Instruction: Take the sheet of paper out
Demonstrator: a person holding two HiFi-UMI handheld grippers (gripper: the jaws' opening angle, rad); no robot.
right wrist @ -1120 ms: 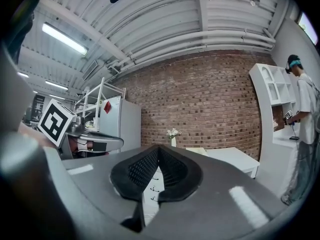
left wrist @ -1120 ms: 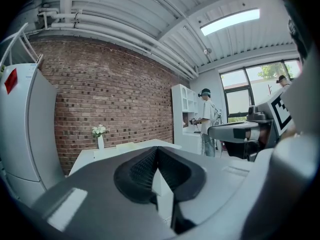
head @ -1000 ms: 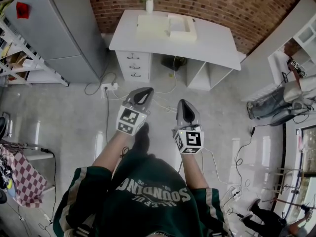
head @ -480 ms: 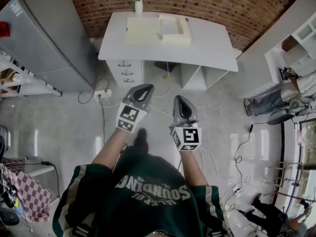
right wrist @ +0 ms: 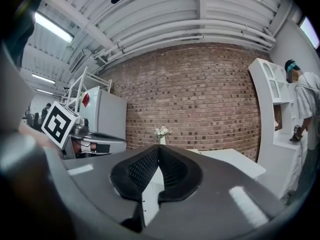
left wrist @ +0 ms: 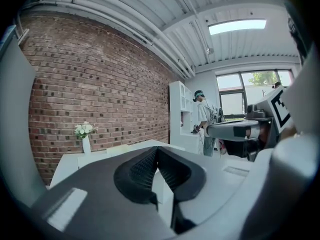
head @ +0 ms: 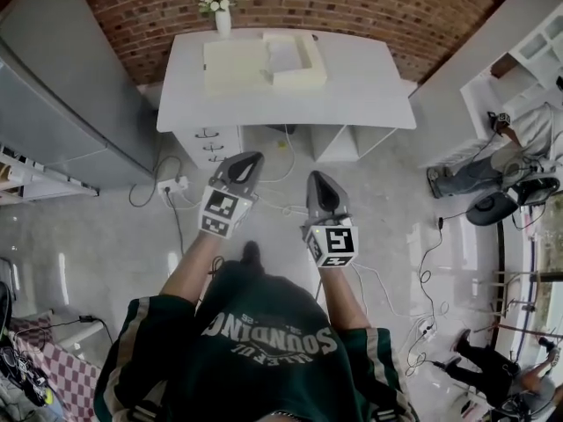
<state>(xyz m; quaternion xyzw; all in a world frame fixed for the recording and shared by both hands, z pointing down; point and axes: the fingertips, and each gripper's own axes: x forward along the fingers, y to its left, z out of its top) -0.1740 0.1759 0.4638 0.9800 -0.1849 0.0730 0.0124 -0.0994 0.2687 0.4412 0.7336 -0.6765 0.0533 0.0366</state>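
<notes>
A white desk (head: 369, 86) stands against the brick wall at the top of the head view. On it lies an open cream box (head: 299, 76) with its lid (head: 233, 67) folded out to the left. A pale sheet of paper (head: 283, 54) rests inside the box. My left gripper (head: 249, 158) and right gripper (head: 318, 178) hover side by side over the floor, short of the desk, both pointing at it. The left gripper (left wrist: 156, 151) has its jaws shut and empty. The right gripper (right wrist: 159, 149) likewise has its jaws together, holding nothing.
A vase of white flowers (head: 222, 11) stands at the desk's back left corner. Drawers (head: 211, 143) sit under the desk's left side. A grey fridge (head: 53, 86) stands at left, with a power strip and cables (head: 171, 185) on the floor. White shelving (head: 510, 77) and a person (head: 528, 139) are at right.
Both grippers have travelled forward towards the desk, which now sits lower and larger in the head view. Their jaws stayed shut.
</notes>
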